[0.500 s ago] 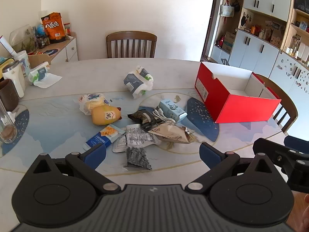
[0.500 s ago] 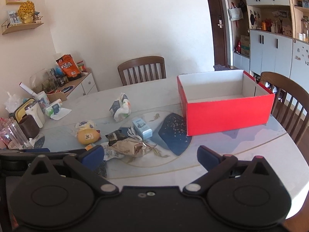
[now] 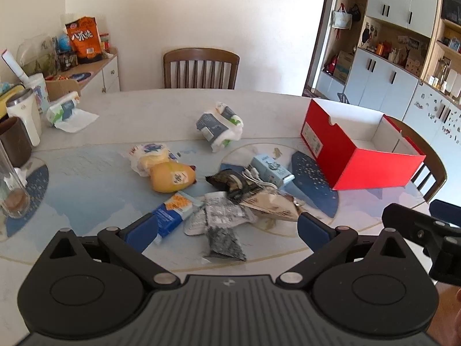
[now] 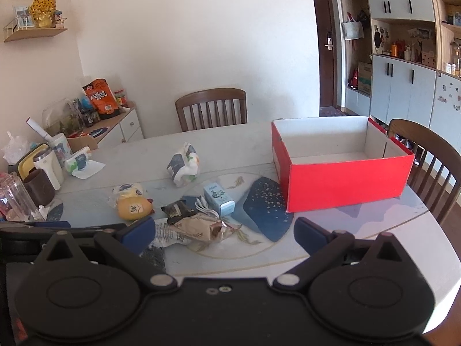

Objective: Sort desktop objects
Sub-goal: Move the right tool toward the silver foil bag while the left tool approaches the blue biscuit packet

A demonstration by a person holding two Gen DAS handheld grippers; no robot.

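Observation:
An open red box [image 3: 357,155] [image 4: 343,178] stands empty on the right of the table. A pile of small items lies mid-table: a yellow pouch [image 3: 173,177] [image 4: 134,207], a blue and orange packet [image 3: 173,210], a black sachet [image 3: 224,243], a brown crumpled bag [image 3: 270,201] [image 4: 201,229], a light blue carton [image 3: 270,168] [image 4: 219,197] and a white cable [image 3: 256,180]. A wrapped tissue pack [image 3: 219,125] [image 4: 184,164] lies farther back. My left gripper [image 3: 227,232] is open and empty just before the pile. My right gripper [image 4: 223,235] is open and empty, to the right.
Cups, a tumbler [image 3: 24,115] and a tissue pack [image 3: 64,111] stand at the table's left edge. A wooden chair [image 3: 201,69] is behind the table, another [image 4: 432,161] at the right. A side cabinet [image 3: 86,72] with snacks is at the far left.
Both grippers have barely moved; the left view has shifted slightly closer to the pile. Nothing was picked up.

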